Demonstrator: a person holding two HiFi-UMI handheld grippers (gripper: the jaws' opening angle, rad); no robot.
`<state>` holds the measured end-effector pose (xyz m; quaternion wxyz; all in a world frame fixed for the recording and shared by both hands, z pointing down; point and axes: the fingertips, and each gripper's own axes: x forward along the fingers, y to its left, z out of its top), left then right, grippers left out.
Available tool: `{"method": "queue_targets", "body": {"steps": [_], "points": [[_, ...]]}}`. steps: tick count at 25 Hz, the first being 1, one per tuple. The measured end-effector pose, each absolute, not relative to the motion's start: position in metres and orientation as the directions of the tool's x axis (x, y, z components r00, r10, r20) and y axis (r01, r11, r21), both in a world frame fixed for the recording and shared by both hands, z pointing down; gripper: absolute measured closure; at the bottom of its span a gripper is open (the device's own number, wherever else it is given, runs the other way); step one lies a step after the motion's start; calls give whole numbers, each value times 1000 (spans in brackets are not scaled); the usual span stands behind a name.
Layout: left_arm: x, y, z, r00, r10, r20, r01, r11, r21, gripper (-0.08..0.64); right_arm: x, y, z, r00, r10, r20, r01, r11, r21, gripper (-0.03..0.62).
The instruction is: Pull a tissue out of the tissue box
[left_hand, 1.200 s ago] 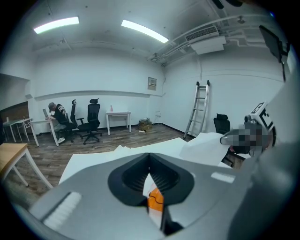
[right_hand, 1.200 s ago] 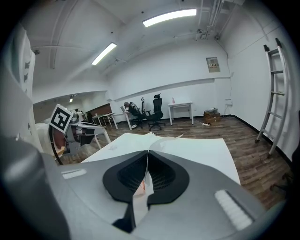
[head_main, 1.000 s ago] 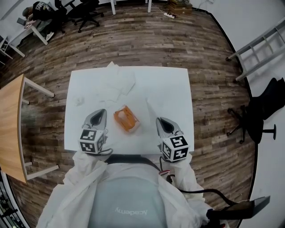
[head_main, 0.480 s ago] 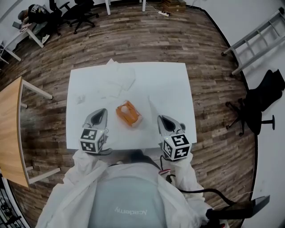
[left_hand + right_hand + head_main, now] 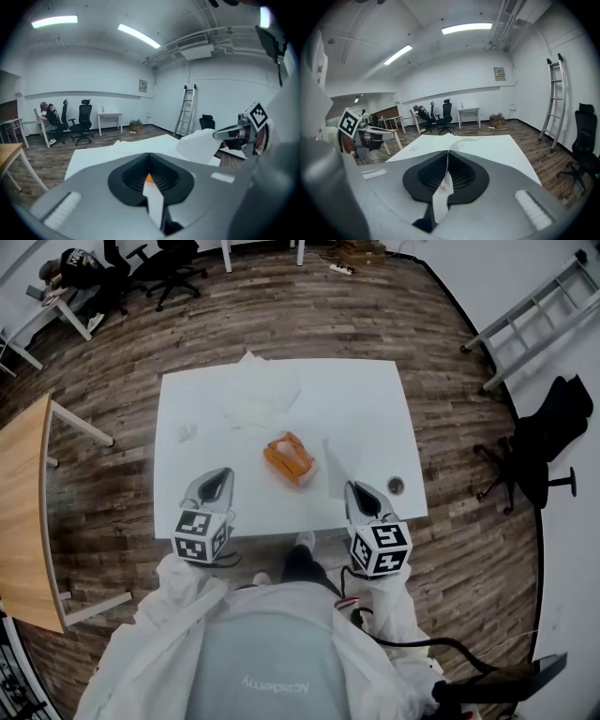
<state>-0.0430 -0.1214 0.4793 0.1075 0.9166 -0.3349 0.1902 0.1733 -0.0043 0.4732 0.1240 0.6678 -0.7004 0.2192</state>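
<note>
- The right gripper (image 5: pixel 357 487) is squeezed tight on a thin white tissue (image 5: pixel 335 465) so it does not drop
- The tissue looks free of the orange tissue box (image 5: pixel 290 457), which sits mid-way on the white table (image 5: pixel 375 399), between both grippers
- The left gripper (image 5: pixel 218 475) is pinched closed with nothing in it, maybe ready to steady the box
- More tissues (image 5: pixel 261 390) lie at the far end, out of the way

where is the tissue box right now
Head view: the orange tissue box sits near the middle of the white table, on the near side of the pile of loose tissues.
</note>
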Motion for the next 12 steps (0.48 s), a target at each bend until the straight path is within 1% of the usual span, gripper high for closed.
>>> {"method": "queue_targets", "body": {"steps": [6, 12], "points": [[-72, -99, 472, 726, -560, 399, -631, -774, 62, 560, 152, 19, 466, -1, -899, 439, -992, -54, -113, 589], [-101, -78, 468, 736, -558, 383, -624, -779, 62, 560, 127, 39, 462, 25, -906, 423, -991, -77, -107, 589]]}}
